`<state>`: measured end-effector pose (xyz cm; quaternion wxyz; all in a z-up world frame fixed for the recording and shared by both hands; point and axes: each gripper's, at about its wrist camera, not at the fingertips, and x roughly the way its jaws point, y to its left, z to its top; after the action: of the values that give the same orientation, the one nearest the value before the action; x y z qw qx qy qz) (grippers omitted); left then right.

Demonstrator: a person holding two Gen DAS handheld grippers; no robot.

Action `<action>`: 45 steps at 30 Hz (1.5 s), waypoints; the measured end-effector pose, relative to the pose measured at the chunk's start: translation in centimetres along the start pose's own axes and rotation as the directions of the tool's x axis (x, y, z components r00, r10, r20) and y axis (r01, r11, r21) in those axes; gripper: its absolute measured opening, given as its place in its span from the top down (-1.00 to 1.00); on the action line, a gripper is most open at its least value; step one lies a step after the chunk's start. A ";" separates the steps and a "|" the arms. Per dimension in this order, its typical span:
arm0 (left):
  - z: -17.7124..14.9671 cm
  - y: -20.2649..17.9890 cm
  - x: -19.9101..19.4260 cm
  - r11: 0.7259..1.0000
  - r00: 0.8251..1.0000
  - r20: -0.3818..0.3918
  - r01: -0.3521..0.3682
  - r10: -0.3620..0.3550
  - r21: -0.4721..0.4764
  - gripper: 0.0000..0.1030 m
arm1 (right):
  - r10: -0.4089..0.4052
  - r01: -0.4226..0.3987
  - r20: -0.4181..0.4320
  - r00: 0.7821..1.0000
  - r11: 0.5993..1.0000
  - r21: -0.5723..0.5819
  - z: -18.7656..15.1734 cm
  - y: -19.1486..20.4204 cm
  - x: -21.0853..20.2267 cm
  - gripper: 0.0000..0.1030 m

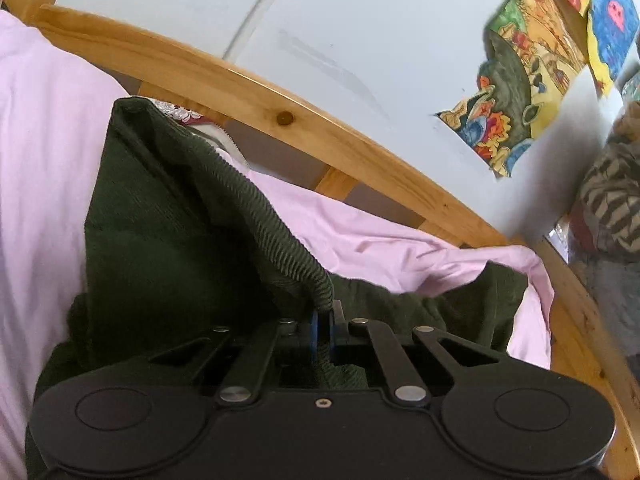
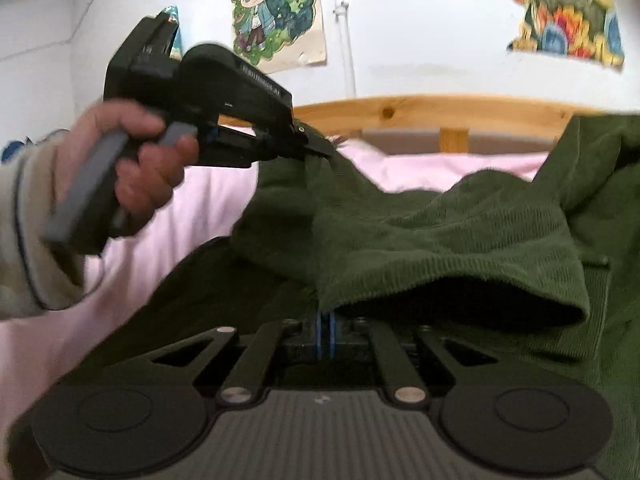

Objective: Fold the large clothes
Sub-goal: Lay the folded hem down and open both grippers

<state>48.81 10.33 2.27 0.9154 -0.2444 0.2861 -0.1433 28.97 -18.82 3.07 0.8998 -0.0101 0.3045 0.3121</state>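
A dark green knit sweater [image 1: 168, 232] lies bunched on a pink bedsheet [image 1: 380, 244]. My left gripper [image 1: 325, 318] is shut on its ribbed hem [image 1: 276, 224], which rises from the jaws as a raised ridge. In the right wrist view the same sweater [image 2: 440, 232] is draped across the bed, and my right gripper [image 2: 326, 330] is shut on a folded edge of it just above the pads. The left gripper [image 2: 326, 148], held by a hand [image 2: 132, 164] in a pale sleeve, pinches another part of the sweater further back.
A wooden bed rail [image 1: 248, 88] runs behind the sheet, with a pale wall and colourful posters [image 1: 528, 92] above it. A striped heap of cloth [image 1: 612, 200] sits at the right edge. A cartoon poster [image 2: 276, 12] hangs on the wall.
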 end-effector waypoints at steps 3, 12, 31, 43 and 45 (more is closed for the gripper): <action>-0.1 1.2 0.0 0.999 1.000 0.007 -0.024 0.024 0.031 0.92 | 0.058 -0.056 -0.013 0.998 0.992 0.112 -0.2 -1.2 -1.7 -0.05; -1.7 3.2 2.2 0.987 0.987 -0.080 -0.132 0.139 0.088 0.69 | -0.075 0.034 0.108 0.991 0.940 0.340 5.3 -10.5 -4.5 -0.17; 1.8 5.7 0.3 0.964 0.966 0.068 -0.241 0.250 -0.116 0.96 | -0.284 0.243 0.000 0.959 0.821 0.516 15.6 -22.1 3.6 0.79; -3.0 5.5 0.1 0.950 0.951 -0.050 -0.302 0.306 0.078 0.67 | -0.306 0.271 0.001 0.952 0.847 0.457 5.6 -21.9 1.3 0.28; -3.4 4.8 -1.9 0.947 0.950 -0.040 -0.304 0.309 0.104 0.34 | -0.312 0.286 -0.008 0.950 0.861 0.421 6.1 -20.5 -0.1 -0.03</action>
<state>45.89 13.88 -1.88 0.9289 -0.1481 0.3389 -0.0198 43.87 -34.13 4.59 0.9272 0.1447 0.3316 0.0968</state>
